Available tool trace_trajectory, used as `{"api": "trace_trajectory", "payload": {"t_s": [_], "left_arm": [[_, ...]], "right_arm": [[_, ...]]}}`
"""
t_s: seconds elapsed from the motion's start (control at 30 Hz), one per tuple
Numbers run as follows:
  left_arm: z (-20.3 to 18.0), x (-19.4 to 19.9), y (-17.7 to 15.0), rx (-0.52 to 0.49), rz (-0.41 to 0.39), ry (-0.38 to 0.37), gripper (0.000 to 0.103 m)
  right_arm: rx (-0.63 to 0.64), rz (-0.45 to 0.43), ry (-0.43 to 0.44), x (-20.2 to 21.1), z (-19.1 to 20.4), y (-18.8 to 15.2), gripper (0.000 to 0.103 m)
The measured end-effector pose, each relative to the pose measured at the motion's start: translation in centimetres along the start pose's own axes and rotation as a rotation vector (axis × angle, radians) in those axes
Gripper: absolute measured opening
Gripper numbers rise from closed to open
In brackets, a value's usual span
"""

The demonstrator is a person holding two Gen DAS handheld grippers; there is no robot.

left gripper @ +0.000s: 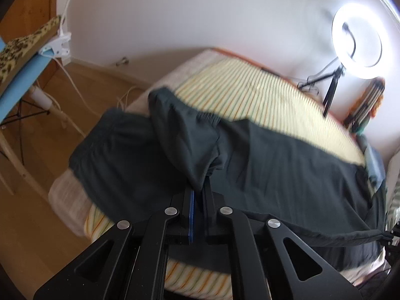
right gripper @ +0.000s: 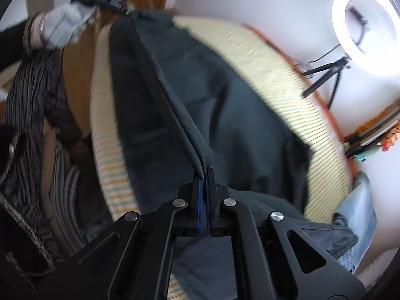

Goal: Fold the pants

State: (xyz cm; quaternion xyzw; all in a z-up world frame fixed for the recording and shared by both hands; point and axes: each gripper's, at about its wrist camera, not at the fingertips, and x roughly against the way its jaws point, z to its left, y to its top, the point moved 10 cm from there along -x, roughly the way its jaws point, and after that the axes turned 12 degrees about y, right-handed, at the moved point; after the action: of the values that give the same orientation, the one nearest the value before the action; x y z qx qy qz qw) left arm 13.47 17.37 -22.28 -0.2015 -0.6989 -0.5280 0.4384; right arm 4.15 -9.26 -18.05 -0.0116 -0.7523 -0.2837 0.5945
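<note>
Dark green pants lie across a bed with a yellow striped cover. My left gripper is shut on a bunched fold of the pants near the waistband, lifting it off the bed. In the right wrist view my right gripper is shut on the pants at a folded edge, and that edge runs taut up to the left gripper, held in a gloved hand at the top left. The frames are motion-blurred.
A lit ring light on a tripod stands at the bed's far side by the wall. Jeans lie at the bed's right end. A blue chair and cables stand on the wooden floor to the left. The person's striped clothing is close on the left.
</note>
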Motion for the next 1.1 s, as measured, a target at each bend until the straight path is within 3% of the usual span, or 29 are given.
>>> {"api": "trace_trajectory", "payload": {"t_s": [0.17, 0.23, 0.3, 0.43, 0.63, 0.7, 0.73, 0.8, 0.93, 1.03, 1.1], "left_arm": [[2.2, 1.3, 0.0, 0.039, -0.041, 0.024, 0.023], [2.1, 1.9, 0.6, 0.006, -0.063, 0.042, 0.041], [0.9, 2.1, 1.4, -0.066, -0.079, 0.058, 0.052], [-1.5, 0.5, 2.4, -0.164, -0.090, 0.089, 0.054], [-3.2, -4.1, 3.1, -0.264, -0.069, 0.214, 0.055], [-3.3, -5.2, 2.9, -0.249, -0.051, 0.200, 0.052], [-3.4, -5.5, 2.9, -0.241, -0.047, 0.186, 0.034], [-2.8, -5.9, 2.8, -0.217, -0.039, 0.180, 0.008], [1.1, -5.0, 3.7, 0.007, -0.040, 0.087, 0.005], [5.1, -3.6, 3.8, 0.161, -0.055, 0.061, 0.005], [7.0, -3.1, 3.4, 0.212, -0.057, 0.056, 0.005]], "right_arm": [[-0.006, 0.069, 0.036, -3.5, 1.4, -1.5, 0.002], [-0.013, 0.075, 0.039, -3.8, 1.2, -1.6, 0.002], [-0.044, 0.072, 0.052, -4.0, 0.7, -1.5, 0.002], [-0.094, 0.050, 0.056, -3.9, 0.2, -1.2, 0.002], [-0.128, 0.036, 0.052, -3.9, 1.0, -1.4, 0.003], [-0.133, 0.035, 0.050, -3.8, 1.0, -1.6, 0.002], [-0.135, 0.033, 0.049, -3.8, 0.9, -1.6, 0.002], [-0.139, 0.029, 0.046, -3.7, 0.9, -1.5, 0.003], [-0.141, 0.027, 0.044, -3.8, 0.8, -1.6, 0.002], [-0.138, 0.026, 0.045, -3.8, 0.7, -1.8, 0.002], [-0.147, 0.019, 0.045, -3.7, 0.5, -1.9, 0.002]]}}
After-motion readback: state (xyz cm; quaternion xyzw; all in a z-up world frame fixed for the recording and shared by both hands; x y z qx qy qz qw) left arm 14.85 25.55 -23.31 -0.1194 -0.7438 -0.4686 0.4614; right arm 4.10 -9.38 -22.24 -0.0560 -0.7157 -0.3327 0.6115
